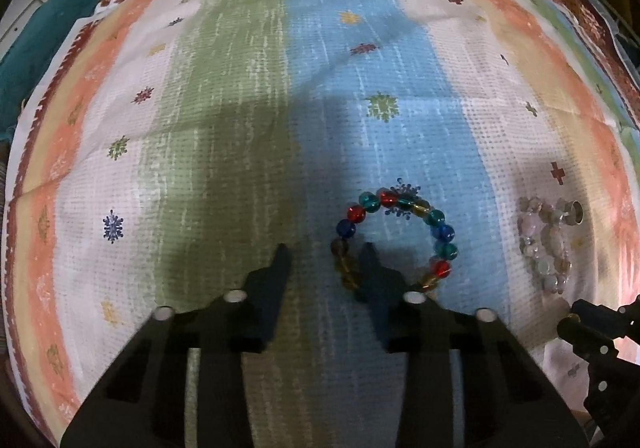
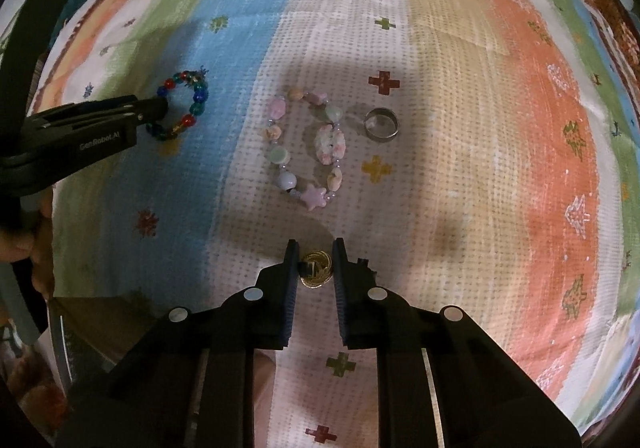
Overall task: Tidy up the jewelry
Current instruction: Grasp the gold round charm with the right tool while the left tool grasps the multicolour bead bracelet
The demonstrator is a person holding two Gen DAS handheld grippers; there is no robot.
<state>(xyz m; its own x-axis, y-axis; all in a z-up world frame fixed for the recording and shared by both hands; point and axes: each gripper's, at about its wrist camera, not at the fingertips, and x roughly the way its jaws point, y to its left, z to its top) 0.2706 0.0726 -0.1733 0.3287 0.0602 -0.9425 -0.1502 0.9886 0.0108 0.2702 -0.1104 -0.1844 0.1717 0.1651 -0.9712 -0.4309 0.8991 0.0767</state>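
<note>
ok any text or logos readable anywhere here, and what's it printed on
"GenRobot.AI" – white lettering on the black side of the left gripper, seen from the right wrist view.
No other text: the striped cloth carries only crosses and snowflake motifs, and the beaded bracelets, the silver ring and the gold ring between the right gripper fingers show no readable marks.

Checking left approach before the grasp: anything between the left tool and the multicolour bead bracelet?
Nothing visible. The left tool is open and already at the multicolour bead bracelet: one finger overlaps its near-left beads, the other stands over bare cloth. The pastel bracelet lies apart, to the right.
</note>
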